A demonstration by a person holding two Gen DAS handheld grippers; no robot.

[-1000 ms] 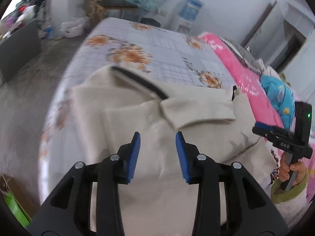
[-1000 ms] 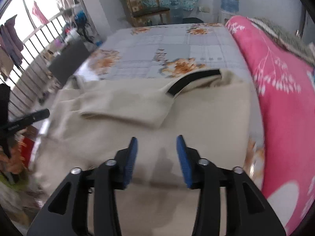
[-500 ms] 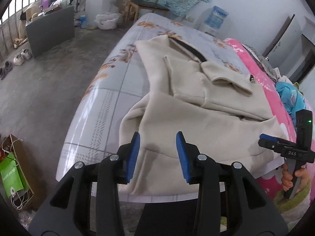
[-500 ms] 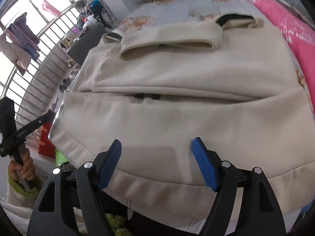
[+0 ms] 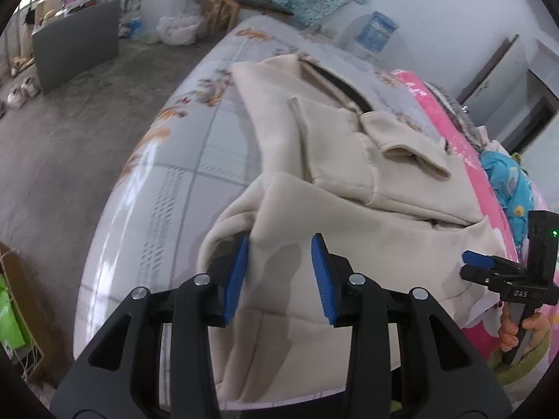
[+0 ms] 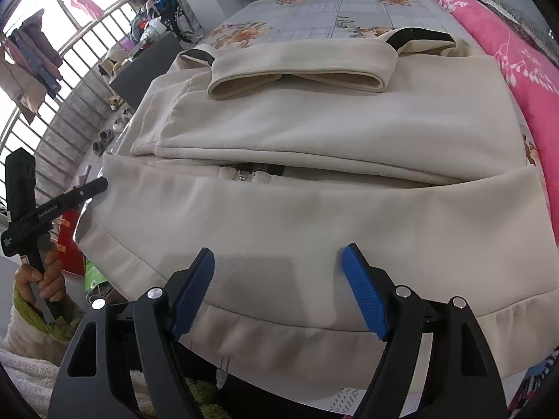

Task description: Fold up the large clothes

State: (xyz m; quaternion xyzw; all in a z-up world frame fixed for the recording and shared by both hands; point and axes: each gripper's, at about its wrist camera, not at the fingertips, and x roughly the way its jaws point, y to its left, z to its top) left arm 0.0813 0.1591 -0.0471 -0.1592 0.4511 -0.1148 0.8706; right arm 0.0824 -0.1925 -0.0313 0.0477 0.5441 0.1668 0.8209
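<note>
Bed (image 5: 195,160) with a grey sheet printed in orange flowers, filling most of both views, a pink blanket (image 6: 517,52) along its right edge. Cream jacket (image 6: 314,132) spread across the near half of the bed, its hem hanging over the near edge, its black-trimmed collar (image 6: 419,35) toward the far edge. Lower part of the jacket doubled up over the body, a bit of zipper (image 6: 244,174) showing at the fold line. One sleeve (image 6: 300,73) folded flat across the chest, cuff open toward the left edge. Left gripper (image 5: 279,269) low over the near left corner of the jacket, blue pads apart, the left pad (image 5: 237,276) touching a raised fold of cloth, nothing pinched. Right gripper (image 6: 279,289) over the hem at the near edge, blue pads spread wide, nothing between them; whether touching the cloth, cannot tell
</note>
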